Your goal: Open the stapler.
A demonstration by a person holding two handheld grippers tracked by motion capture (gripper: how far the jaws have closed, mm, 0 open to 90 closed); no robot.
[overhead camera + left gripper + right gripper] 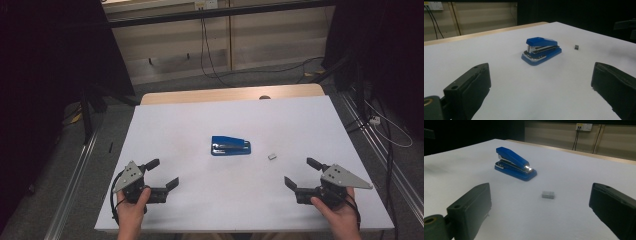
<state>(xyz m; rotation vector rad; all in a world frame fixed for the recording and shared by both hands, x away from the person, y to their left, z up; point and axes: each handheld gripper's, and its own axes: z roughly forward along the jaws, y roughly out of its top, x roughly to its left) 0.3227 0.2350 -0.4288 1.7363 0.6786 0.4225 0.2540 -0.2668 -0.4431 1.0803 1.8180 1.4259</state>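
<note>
While both lie wide and empty, blue stapler (230,146) midway between left claw (166,173) and right claw (301,174), well apart.

Stapler (230,146) mid-table (165,115); staples (272,156) just right (apart).

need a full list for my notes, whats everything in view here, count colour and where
stapler: one, blue with a silver metal strip, near the middle of the table, lying flat
block of staples: one, small, grey, just right of the stapler in the high view, apart from it
table: one, white top with a light wooden edge at the far side
cables: several, dark, hanging from a wall socket and trailing across the grey floor beyond the table
left tongs: one, black with a grey plate, near left corner of the table, jaws open, nothing between them
right tongs: one, black with a grey plate, near right corner, jaws open, nothing between them
hands: two, each gripping one of the tongs at the near edge
</note>
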